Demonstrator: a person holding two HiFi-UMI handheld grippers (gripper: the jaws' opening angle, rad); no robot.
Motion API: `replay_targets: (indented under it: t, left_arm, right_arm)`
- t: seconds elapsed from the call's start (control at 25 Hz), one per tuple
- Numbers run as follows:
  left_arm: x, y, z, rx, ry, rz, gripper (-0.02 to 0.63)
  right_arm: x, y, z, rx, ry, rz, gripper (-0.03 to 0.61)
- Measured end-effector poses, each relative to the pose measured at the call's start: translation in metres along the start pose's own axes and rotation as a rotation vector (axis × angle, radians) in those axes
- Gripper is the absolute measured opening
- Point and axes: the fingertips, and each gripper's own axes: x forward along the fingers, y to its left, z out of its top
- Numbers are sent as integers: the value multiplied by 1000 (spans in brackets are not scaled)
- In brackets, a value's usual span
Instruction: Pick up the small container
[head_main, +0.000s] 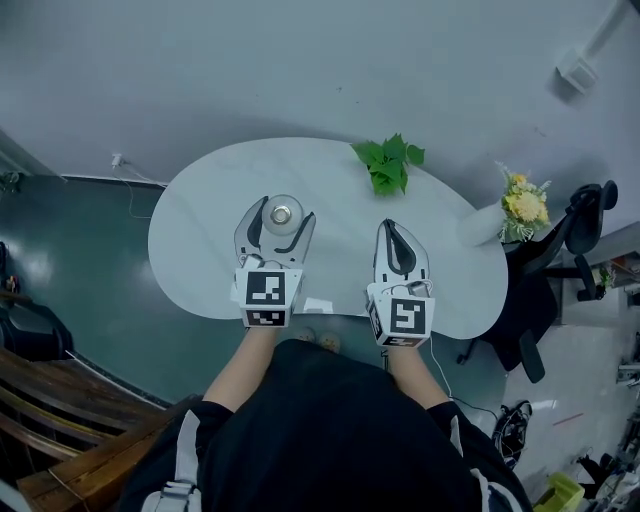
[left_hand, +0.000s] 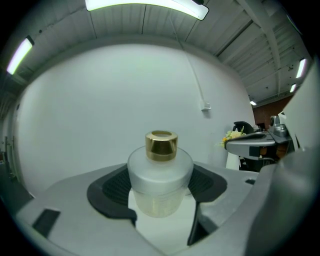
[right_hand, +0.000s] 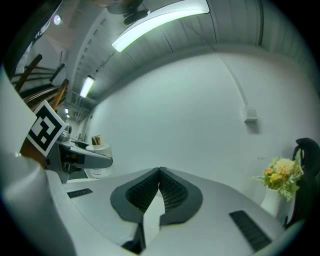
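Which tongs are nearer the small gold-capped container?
Left. The left tongs have the small container between their jaws; the right tongs, shut and empty, sit off to its right over the table.

White rounded table (head_main: 200, 262); on it small container (head_main: 282, 213), green sprig (head_main: 388, 163), flower vase (head_main: 483, 226)

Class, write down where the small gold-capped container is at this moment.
In the head view the small container is over the left half of the white table, between the jaws of the left gripper.
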Motion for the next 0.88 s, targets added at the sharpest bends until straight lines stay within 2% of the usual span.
replay_targets:
  t: [0.88]
  left_arm:
    - [-7, -3, -8, 0, 21, -12, 330]
  right_arm:
    - [-4, 4, -7, 19, 14, 10, 21]
